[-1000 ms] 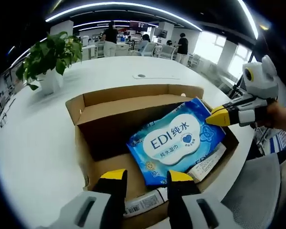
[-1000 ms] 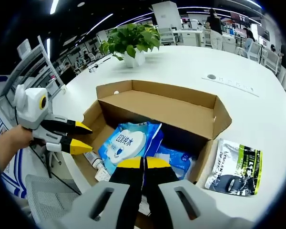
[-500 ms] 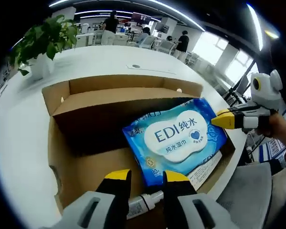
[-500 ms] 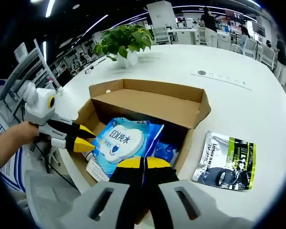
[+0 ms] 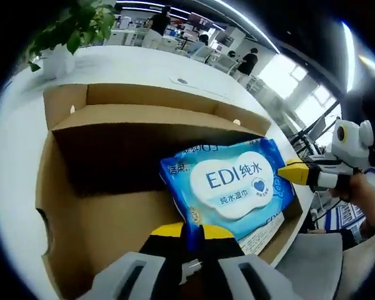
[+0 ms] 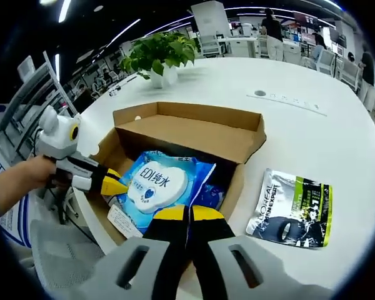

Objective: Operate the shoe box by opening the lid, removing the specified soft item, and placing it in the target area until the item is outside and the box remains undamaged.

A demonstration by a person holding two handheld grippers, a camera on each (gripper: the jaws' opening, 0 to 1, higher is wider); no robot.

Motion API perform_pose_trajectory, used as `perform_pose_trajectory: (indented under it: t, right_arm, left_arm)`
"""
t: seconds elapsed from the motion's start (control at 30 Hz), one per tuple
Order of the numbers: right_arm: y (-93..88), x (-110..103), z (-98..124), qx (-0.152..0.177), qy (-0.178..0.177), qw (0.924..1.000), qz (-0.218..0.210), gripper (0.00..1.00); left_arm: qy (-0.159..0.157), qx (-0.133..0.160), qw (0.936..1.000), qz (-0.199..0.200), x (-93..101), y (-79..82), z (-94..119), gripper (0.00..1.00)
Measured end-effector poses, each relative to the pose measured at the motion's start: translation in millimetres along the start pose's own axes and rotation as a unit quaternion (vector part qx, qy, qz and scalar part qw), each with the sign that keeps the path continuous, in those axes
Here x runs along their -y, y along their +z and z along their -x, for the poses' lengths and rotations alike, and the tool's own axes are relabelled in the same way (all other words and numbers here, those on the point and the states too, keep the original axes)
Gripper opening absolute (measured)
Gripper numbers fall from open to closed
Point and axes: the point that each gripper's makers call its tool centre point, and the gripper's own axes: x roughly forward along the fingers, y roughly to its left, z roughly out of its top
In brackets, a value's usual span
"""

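Left gripper view, left claw [image 5: 192, 232] pinching wipes pack [image 5: 228, 186]

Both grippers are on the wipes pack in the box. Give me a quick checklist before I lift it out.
1. Box lid open: ok.
2. Left gripper shut on the wipes pack edge: ok.
3. Right gripper shut on the pack's other edge: ok.
4. Pack free of items underneath: cannot tell.
5. Bare table beside the box for placing: ok.
6. Black-green sachet out of the landing spot: cannot tell.

blue wipes pack [image 5: 234, 187] in open box [image 5: 106, 119]
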Motion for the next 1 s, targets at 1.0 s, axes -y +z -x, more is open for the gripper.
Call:
perform_pose_trajectory:
  t: [1.0]
  right_arm:
    - [13.3, -4.9, 33.0, 0.047, 0.034, 0.9961, -0.067, 0.00]
  left_arm:
    - [-0.014, 0.070, 0.9972, 0.019, 30.0, 25.0, 43.6, 0.02]
